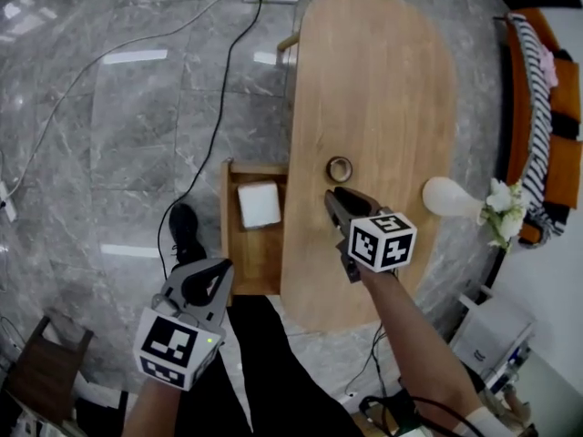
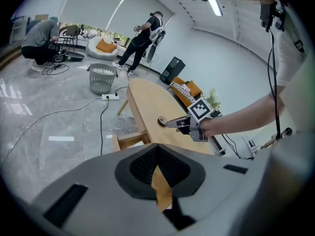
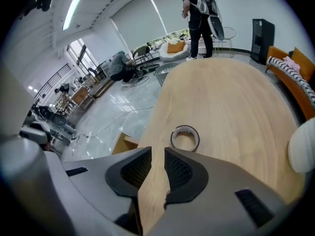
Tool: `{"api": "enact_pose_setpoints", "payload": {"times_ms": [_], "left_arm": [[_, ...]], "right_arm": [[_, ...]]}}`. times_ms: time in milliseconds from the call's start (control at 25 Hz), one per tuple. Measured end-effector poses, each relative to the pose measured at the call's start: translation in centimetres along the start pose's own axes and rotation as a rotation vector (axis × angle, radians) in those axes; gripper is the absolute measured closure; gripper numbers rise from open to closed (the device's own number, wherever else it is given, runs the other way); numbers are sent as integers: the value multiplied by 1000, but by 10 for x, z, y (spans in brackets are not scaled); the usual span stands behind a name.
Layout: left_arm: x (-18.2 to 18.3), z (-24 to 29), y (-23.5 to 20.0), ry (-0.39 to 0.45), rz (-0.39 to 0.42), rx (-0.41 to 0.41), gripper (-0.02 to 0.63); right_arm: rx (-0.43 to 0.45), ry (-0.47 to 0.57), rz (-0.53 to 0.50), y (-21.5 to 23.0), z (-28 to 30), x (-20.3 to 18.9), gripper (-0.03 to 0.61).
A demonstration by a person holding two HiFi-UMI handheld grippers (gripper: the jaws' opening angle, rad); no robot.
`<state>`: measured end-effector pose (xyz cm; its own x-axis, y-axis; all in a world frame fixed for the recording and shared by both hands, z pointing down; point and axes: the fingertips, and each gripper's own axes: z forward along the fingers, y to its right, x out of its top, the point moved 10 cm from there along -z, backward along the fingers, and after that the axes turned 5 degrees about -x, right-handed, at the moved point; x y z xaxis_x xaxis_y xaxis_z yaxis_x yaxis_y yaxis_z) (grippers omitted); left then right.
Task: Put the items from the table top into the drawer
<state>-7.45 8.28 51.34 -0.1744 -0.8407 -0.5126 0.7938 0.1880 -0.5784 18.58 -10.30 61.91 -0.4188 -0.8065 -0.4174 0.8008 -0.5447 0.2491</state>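
Holding our right gripper [image 1: 334, 196] low over the table [image 1: 383, 80], jaws slightly apart and empty, we note the tape ring [image 1: 340, 167] lying just beyond its fingertips, seemingly untouched. Left gripper [image 1: 202, 276] has its jaws together, empty, near the open drawer [image 1: 227, 230].

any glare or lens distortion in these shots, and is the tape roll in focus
Head view: light streaks glare on the glossy floor; tape roll sharp. Left gripper view: heavy fisheye bend, black corners, ceiling light blown out. Right gripper view: same fisheye curving the table; tape roll crisp.
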Motion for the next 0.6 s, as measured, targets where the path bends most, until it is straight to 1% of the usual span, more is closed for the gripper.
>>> {"api": "enact_pose_setpoints", "payload": {"times_ms": [160, 360, 480, 600], "left_arm": [[3, 1, -2, 0, -28, 4, 613], [0, 3, -5, 13, -38, 7, 612], [3, 2, -6, 7, -53, 0, 613], [3, 1, -9, 16, -63, -2, 612]], "right_arm": [[-20, -29, -97, 6, 10, 13, 471], [-51, -72, -229, 7, 20, 24, 463], [-66, -92, -271, 7, 27, 27, 453], [-90, -115, -274, 10, 35, 28, 448]]}}
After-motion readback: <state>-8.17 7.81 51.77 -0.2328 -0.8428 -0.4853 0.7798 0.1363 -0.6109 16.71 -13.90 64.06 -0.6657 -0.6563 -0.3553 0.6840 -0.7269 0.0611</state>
